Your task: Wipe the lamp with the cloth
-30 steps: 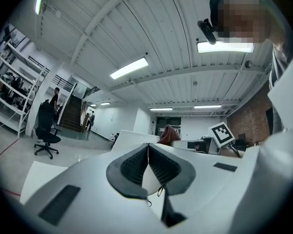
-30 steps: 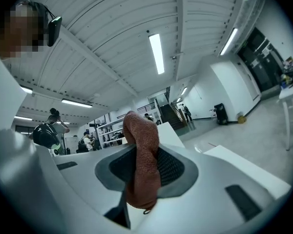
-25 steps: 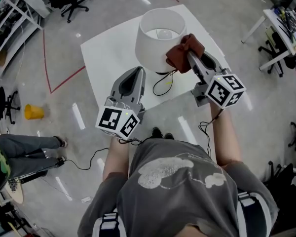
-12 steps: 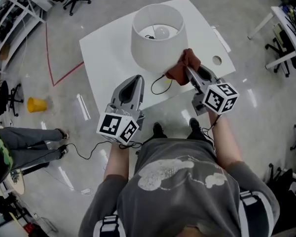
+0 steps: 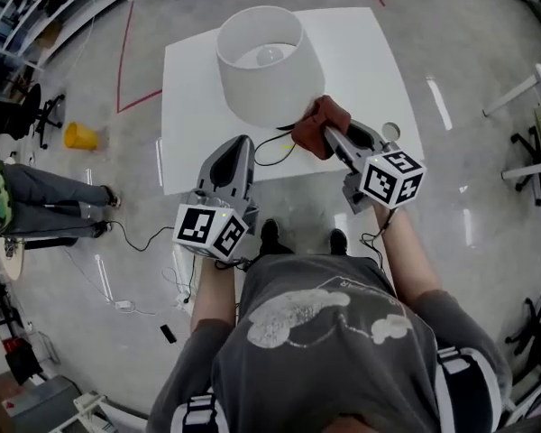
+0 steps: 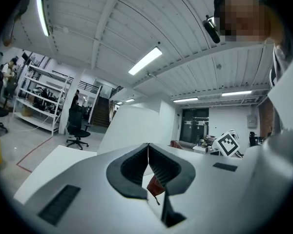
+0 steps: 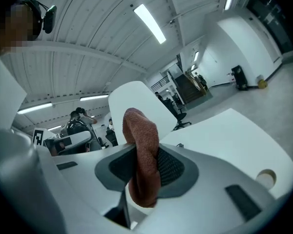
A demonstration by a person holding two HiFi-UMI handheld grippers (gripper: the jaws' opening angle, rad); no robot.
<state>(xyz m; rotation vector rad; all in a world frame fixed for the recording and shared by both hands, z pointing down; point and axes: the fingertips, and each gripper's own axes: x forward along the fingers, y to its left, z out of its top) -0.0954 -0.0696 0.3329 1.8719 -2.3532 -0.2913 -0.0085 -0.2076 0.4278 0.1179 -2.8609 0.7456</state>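
white drum-shade lamp (image 5: 269,79) | right gripper (image 5: 328,135) clamping rust-brown cloth (image 5: 311,120) beside shade | left gripper (image 5: 238,147) closed, empty | hard sideways pressing risking tipping lamp

No words, numbers or brand names can be read in any view. On the left gripper (image 5: 240,142) and the right gripper (image 5: 325,132), only square black-and-white marker patterns are borne by the cubes, without letters or digits. A pale print is seen on the person's grey shirt (image 5: 320,318); no lettering is made out in it.
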